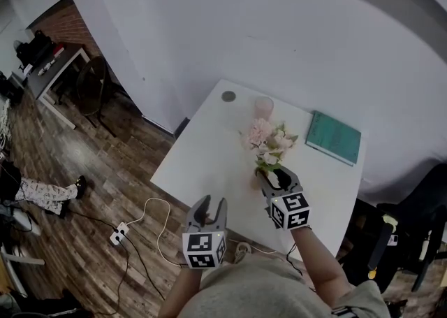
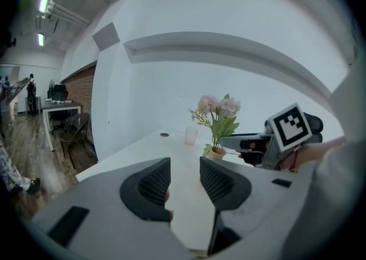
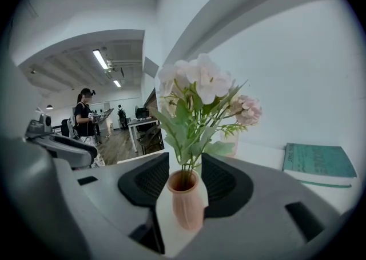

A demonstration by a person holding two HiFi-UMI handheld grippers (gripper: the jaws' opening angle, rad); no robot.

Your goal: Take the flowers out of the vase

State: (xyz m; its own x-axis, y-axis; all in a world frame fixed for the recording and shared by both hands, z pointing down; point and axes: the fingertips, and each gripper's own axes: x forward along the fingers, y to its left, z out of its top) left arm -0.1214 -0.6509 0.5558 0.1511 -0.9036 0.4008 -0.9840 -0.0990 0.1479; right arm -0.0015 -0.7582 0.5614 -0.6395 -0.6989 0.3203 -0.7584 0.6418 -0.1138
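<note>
Pink and white flowers (image 1: pixel 269 143) with green leaves stand in a small pink vase (image 3: pixel 186 202) on the white table (image 1: pixel 202 149). My right gripper (image 1: pixel 274 175) reaches in from the near side. Its jaws press both sides of the vase's neck, below the stems, in the right gripper view (image 3: pixel 186 176). My left gripper (image 1: pixel 211 205) hovers over the table's front edge, left of the vase, open with nothing between its fingers (image 2: pixel 185 182). From the left gripper view the flowers (image 2: pixel 220 110), the vase (image 2: pixel 217 153) and the right gripper (image 2: pixel 246 142) show ahead.
A teal book (image 1: pixel 334 137) lies at the table's right. A pink cup (image 1: pixel 263 107) and a grey disc (image 1: pixel 228 96) sit at the far edge near the wall. A power strip and cable (image 1: pixel 119 233) lie on the wooden floor. A person (image 3: pixel 86 110) stands far off.
</note>
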